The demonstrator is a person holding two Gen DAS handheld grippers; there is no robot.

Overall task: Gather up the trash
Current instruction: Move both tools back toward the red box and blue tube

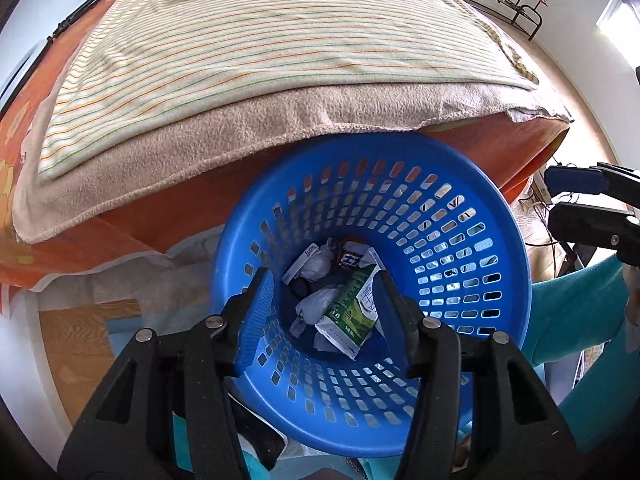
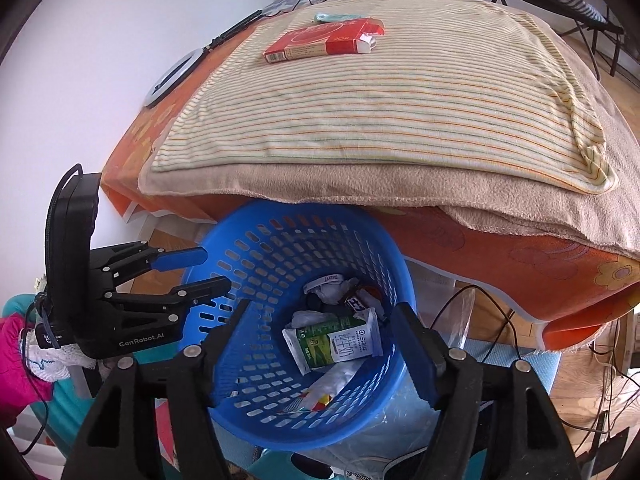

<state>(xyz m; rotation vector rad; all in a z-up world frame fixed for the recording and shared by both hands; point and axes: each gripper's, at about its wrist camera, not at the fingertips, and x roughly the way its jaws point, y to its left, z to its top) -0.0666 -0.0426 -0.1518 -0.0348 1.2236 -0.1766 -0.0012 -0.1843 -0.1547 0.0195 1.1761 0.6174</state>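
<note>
Blue plastic basket: one, round, with slotted walls, tipped toward the cameras, its far rim just under the edge of the table.
Basket contents: one flattened green-and-white milk carton on top; two crumpled white wads in the left view; one small dark wrapper; one white card strip; the rest is too jumbled to count.
Red cardboard box: one, lying flat on the striped cloth at the far side of the table, well apart from the basket.
Cloth layers: the striped cloth over one beige towel, over one orange flowered tablecloth.
Left gripper: jaws wide apart, empty, poised over the basket mouth.
Right gripper: jaws wide apart, empty, also over the basket mouth.
</note>
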